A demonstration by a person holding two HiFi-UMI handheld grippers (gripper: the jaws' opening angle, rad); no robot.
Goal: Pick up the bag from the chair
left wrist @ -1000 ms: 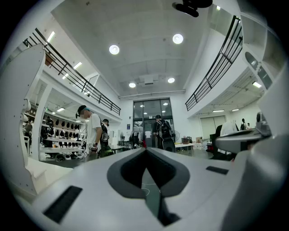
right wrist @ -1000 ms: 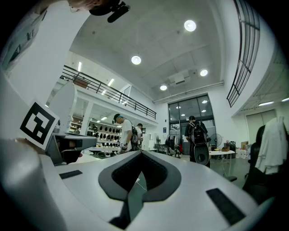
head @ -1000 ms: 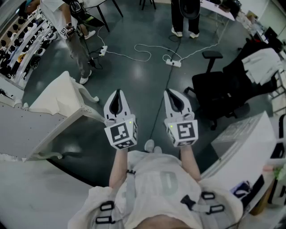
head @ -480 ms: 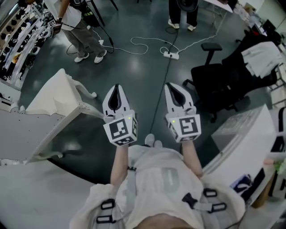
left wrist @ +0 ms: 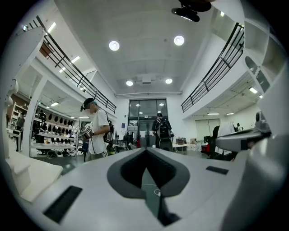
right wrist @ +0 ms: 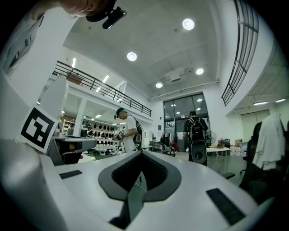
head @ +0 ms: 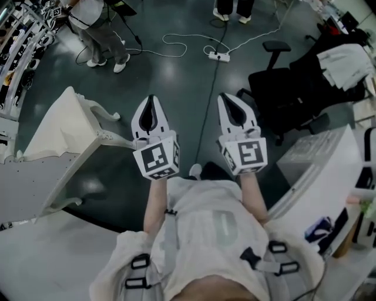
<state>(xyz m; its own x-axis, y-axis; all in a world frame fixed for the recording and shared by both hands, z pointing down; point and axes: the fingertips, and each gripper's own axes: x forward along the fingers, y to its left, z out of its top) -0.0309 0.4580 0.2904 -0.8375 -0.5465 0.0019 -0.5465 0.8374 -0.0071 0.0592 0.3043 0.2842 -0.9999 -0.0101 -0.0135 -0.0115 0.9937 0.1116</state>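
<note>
Where the head view cuts off at far left, shelving (head: 17, 35) shows only in part, its contents too small to name. White desk (head: 59, 132) next, near end out of frame. Then left tongs (head: 151, 104), clenched, nothing between; right tongs (head: 231, 103) clenched, empty too. Marker cubes: square patterns, no readable words. Far right, black chair (head: 276, 88); bag not distinguishable within dark heap (head: 320, 76) behind it, white cloth (head: 346, 59) draped over.

Far ahead of the right gripper (head: 228, 101), a person (head: 225, 6) is cut off just above the shoes (head: 221, 16) by the top edge.
</note>
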